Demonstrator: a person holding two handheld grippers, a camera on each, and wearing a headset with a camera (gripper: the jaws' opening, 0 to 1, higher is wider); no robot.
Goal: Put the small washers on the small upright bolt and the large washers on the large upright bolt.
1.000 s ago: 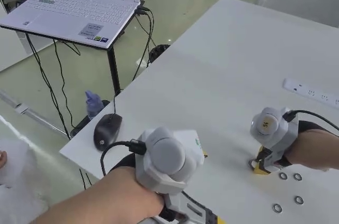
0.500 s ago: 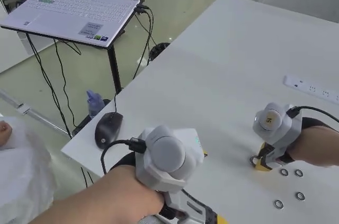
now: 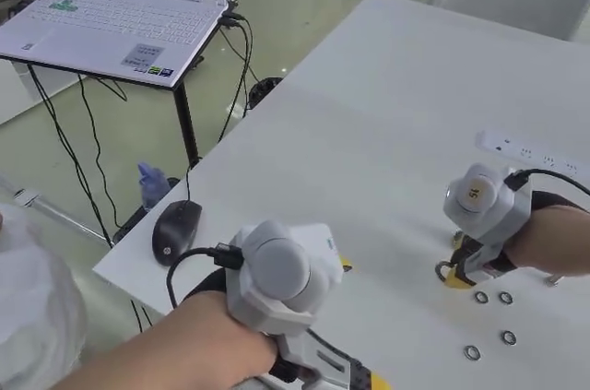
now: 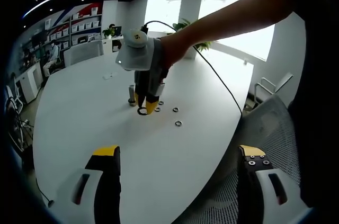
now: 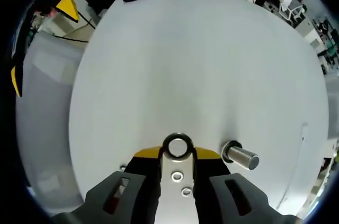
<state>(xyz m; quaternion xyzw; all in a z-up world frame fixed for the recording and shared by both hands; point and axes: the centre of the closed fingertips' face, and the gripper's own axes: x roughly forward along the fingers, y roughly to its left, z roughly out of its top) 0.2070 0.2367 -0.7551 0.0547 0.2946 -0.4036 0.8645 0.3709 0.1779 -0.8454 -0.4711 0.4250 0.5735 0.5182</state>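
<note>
— Where's the silver metal ring washer [image 5: 166,147]?
— Clamped in the right tongs [image 5: 177,154], just beside an upright grey metal bolt [image 5: 241,157]; large or small, I cannot tell. Left tongs [image 4: 178,152] stand wide.

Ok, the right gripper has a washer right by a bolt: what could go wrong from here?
1. The metal ring washer is pinched by its edge at the tips of the right gripper; it might slip out.
2. The upright silver bolt stands close beside the jaws; a sideways nudge could topple it.
3. Loose steel washers lie near that gripper on the white table and could scatter.
</note>
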